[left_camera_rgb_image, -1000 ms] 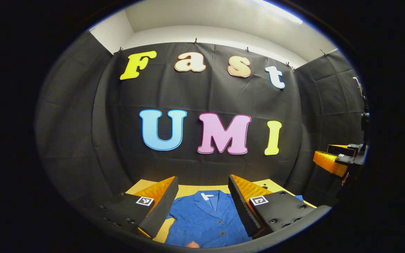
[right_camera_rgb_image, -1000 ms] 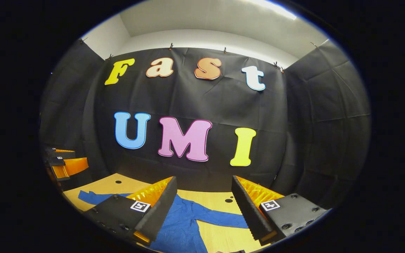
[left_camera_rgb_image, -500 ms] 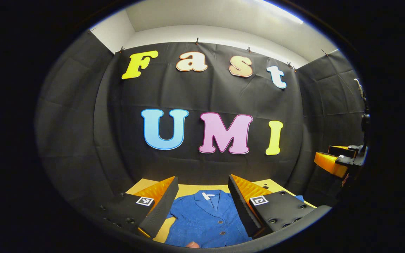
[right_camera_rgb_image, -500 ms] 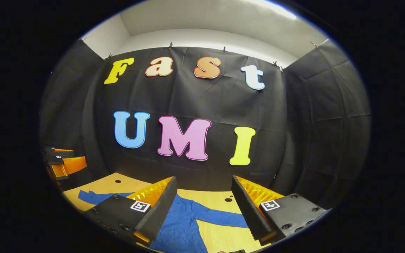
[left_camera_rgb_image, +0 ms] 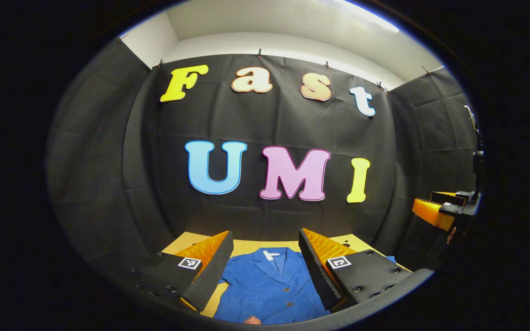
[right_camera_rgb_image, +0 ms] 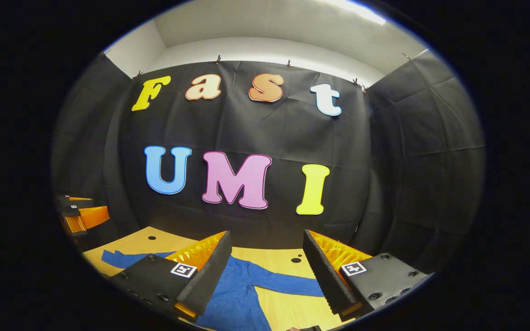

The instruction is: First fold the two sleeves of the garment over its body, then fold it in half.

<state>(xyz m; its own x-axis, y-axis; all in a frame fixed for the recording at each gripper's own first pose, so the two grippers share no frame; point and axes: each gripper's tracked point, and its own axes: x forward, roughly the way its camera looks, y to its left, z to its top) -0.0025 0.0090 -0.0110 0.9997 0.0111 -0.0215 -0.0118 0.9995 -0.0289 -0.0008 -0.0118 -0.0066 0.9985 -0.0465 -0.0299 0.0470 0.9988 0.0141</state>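
My left gripper [left_camera_rgb_image: 265,266] and right gripper [right_camera_rgb_image: 267,271], jaws wide and empty, hover above the blue garment [left_camera_rgb_image: 269,287] lying flat on the wooden table [right_camera_rgb_image: 288,310], whose outstretched sleeve [right_camera_rgb_image: 288,284] I should pinch near the cuff before folding inward.

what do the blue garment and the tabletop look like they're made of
Blue garment: looks like woven cloth, matte, with a fine grainy texture, collar and small buttons; possibly cotton or corduroy, hard to tell. Tabletop: pale wood or wood-look laminate, smooth, faint grain, dark round holes.
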